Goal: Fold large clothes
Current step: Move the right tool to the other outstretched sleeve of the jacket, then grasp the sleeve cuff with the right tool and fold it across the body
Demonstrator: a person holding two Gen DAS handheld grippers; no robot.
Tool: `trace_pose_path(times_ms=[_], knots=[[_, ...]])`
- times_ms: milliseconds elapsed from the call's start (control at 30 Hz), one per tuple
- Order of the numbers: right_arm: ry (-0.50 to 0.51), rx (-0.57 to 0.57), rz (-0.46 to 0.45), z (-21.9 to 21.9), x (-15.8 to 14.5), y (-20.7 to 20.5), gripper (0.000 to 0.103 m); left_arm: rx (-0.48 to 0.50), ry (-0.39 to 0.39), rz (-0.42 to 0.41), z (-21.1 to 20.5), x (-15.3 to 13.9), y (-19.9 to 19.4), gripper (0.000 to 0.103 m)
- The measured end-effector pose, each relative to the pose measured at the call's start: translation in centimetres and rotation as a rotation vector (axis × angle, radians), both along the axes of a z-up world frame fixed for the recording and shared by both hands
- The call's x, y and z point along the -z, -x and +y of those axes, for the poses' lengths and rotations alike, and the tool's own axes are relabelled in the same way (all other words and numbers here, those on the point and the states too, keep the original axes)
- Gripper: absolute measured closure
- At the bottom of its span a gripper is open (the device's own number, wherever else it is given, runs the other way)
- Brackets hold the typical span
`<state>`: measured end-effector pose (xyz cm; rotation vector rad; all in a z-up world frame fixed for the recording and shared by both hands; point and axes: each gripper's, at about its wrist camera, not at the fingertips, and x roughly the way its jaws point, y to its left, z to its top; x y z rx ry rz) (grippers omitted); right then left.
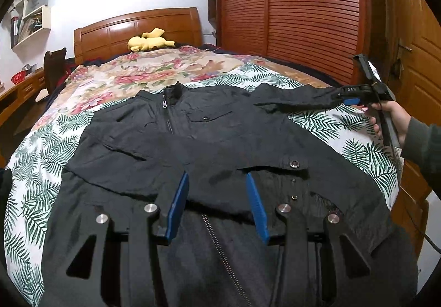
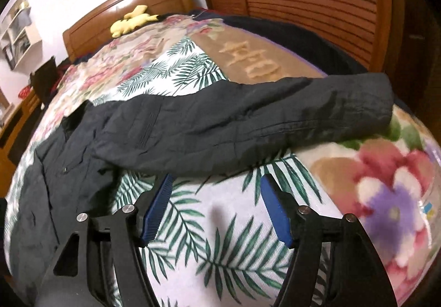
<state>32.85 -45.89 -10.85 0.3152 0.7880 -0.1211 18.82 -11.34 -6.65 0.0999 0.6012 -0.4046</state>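
The jacket [image 1: 209,147] lies flat on the leaf-print sheet [image 1: 358,147] of the bed [image 1: 137,29] (wardrobe [image 1: 303,9] at right). The left gripper [image 1: 217,183] stands half open above its hem. The right gripper [image 2: 216,183] is open, empty, near one sleeve [image 2: 303,114].

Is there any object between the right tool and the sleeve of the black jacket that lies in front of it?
Nothing visible stands in the way. The right tool is open just before the black jacket's sleeve, with only the leaf-print sheet beneath.
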Motion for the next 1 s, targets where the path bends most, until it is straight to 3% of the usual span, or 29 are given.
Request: trace_pose_path(times_ms=[300,500,567,633,667,800,1000], knots=[[-0.070,0.102,0.043,-2.5,1.6,-2.5,0.035,-0.002,-0.002,0.005,0.2,0.0,-0.1,0.061],[-0.081,0.125,0.014,-3.1,1.5,-3.5,0.035,-0.001,-0.004,0.006,0.3,0.0,-0.2,0.061],[-0.047,0.131,0.011,-3.0,1.5,-3.8,0.051,-0.005,-0.009,0.007,0.4,0.0,-0.1,0.061],[-0.018,0.109,0.009,-2.8,1.3,-4.3,0.083,-0.007,-0.010,0.006,0.5,0.0,-0.1,0.061],[-0.002,0.102,0.006,-2.5,1.1,-4.4,0.092,-0.009,-0.010,0.006,0.6,0.0,-0.2,0.061],[0.082,0.064,-0.093,-0.8,-1.7,-3.7,0.096,-0.016,-0.006,0.003,0.9,-0.2,0.0,0.061],[0.170,-0.123,-0.263,5.7,-8.3,-1.9,0.097,-0.018,0.003,-0.005,1.2,-0.6,0.1,0.061]])
